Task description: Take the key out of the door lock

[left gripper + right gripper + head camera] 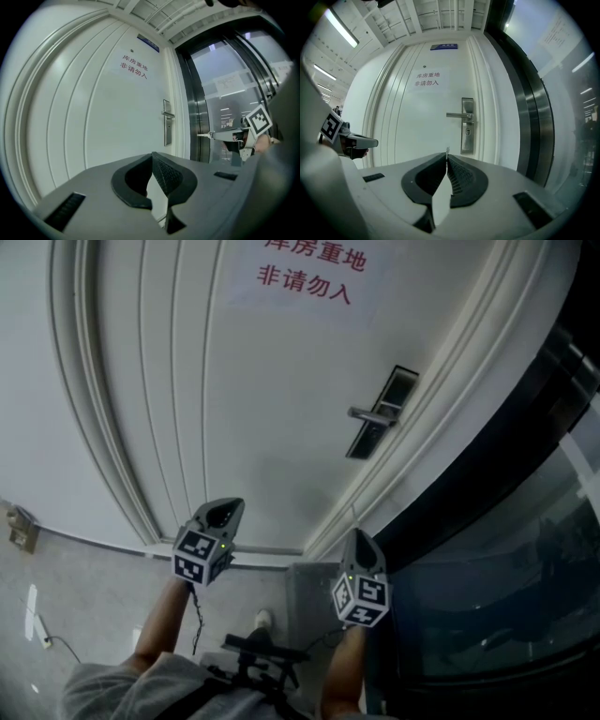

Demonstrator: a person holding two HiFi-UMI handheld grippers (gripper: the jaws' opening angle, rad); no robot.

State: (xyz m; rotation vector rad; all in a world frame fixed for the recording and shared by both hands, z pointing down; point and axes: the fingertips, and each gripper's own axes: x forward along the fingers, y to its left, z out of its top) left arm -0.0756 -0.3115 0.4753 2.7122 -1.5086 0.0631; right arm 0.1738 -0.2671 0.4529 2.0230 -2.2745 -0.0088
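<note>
Key [204, 135] sticks from right gripper [212, 135], clearest in left gripper view.

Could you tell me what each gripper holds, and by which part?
The right gripper pinches what looks like a small silver key by its head; the left gripper holds nothing.

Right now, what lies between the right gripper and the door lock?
Nothing. The right gripper view shows only open air from the right gripper, shut on what looks like the key, to the lock.
</note>
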